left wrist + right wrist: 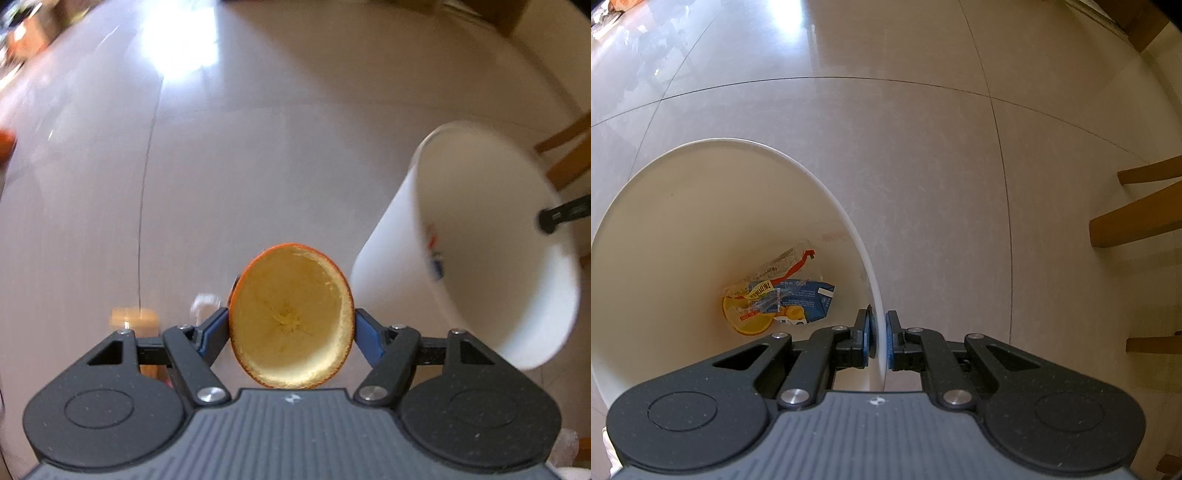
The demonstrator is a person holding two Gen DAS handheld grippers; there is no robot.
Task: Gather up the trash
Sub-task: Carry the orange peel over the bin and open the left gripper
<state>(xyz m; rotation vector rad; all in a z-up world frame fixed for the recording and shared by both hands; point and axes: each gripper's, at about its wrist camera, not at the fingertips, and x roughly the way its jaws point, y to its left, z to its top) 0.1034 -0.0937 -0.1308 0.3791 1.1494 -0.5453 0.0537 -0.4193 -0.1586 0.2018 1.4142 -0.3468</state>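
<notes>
Left wrist view: the left tongs (291, 326) hold a hollow half orange peel (290, 317) between their blue pads (212, 332), which press its orange rim from either side. The pale inner face of the peel is turned toward the camera, and the peel sits upright just ahead of the tongs body. To the right of these tongs and slightly forward, a white bin (480, 243) is tilted, its open mouth turned toward the camera; it is blurred. One dark finger of the other tongs shows at the bin's right rim. The bin and peel are near each other but apart. Below lies a glossy tiled floor (258, 147) with a bright reflection; two small blurred objects lie on it just left of the tongs.

Right wrist view: the right tongs (881, 339) are closed narrowly on the white bin's (701, 206) thin wall, one blue pad (866, 341) inside and one outside. The bin's interior opens to the left of and ahead of these tongs. At its bottom lie a clear printed wrapper (772, 275), a blue carton (809, 301) and a yellow round piece (750, 321), touching one another. Wooden chair legs (1137, 221) stand on the floor (942, 166) well to the right of the tongs
</notes>
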